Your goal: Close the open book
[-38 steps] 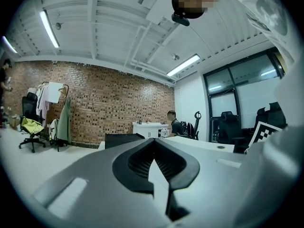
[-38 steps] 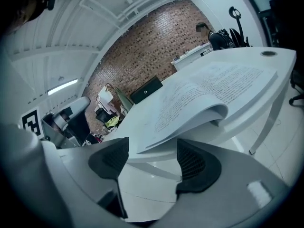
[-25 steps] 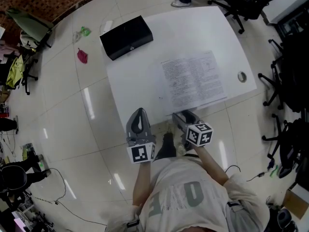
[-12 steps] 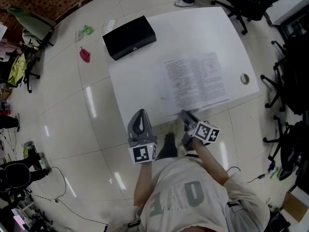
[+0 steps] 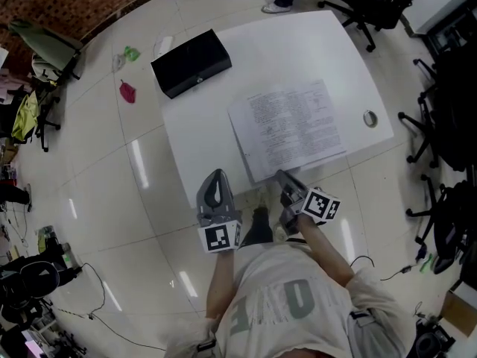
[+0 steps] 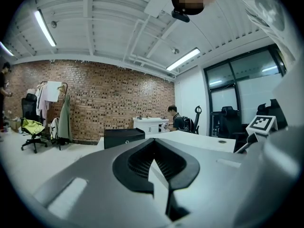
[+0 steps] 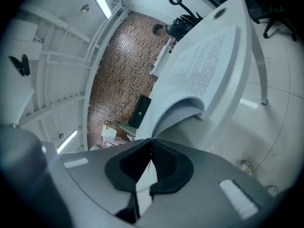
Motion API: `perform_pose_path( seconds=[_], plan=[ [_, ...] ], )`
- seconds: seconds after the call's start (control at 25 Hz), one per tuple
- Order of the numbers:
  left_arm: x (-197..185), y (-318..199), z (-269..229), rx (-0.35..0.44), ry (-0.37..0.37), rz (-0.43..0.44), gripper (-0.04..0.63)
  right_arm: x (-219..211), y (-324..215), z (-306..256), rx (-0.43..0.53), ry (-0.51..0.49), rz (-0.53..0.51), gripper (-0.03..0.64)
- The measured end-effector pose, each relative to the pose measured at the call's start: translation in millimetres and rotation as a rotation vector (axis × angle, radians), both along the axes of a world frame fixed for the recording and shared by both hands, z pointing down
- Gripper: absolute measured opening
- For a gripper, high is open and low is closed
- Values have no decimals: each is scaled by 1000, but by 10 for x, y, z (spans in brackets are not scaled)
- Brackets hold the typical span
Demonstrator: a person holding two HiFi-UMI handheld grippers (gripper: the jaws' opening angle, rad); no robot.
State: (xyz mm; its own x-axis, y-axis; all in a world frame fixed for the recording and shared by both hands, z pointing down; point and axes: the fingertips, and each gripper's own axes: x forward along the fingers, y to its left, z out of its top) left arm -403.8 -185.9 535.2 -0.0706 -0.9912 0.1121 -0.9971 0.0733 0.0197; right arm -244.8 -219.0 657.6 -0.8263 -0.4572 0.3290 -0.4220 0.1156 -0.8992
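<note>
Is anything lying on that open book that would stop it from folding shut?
Nothing visible does. The open book has bare pages; the black box and the small ring sit apart from it. The right gripper pinches its near page edge.

No text can be read with certainty.

- open book (image 5: 291, 125): dense printed lines on both pages, too small to read.
- shirt (image 5: 272, 304): large grey letters, creased and partly cut off; one O is plain, the others are uncertain.
- left gripper (image 5: 216, 176) and right gripper (image 5: 283, 177): cubes bear black-and-white square code patterns, no characters.
- black box (image 5: 191, 61): one small pale mark, illegible.
</note>
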Motion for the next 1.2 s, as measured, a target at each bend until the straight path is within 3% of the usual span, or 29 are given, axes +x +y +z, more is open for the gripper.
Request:
perform_pose_path(
  seconds=[0.44, 0.6, 0.68, 0.8, 0.92, 1.0, 1.2],
  plan=[
    [299, -213, -230, 52, -31, 64, 15, 523, -486, -608, 155, -81, 165, 20],
    [331, -301, -277, 62, -32, 77, 14, 736, -643, -731, 168, -130, 259, 53],
    [343, -375, -288, 67, -30, 84, 15, 844, -695, -712, 163, -109, 286, 75],
    [421, -561, -256, 82, -16, 103, 15, 977, -755, -682, 180, -41, 262, 100],
    [614, -742, -325, 102, -13, 145, 15, 1069, -746, -776, 264, -28, 196, 121],
    [765, -888, -426, 117, -25, 164, 15, 1130, -765, -847, 316, -65, 164, 209],
    [1210, -1125, -499, 117, -68, 138, 15, 1302, -790, -1149, 399, -202, 21, 318]
  ],
)
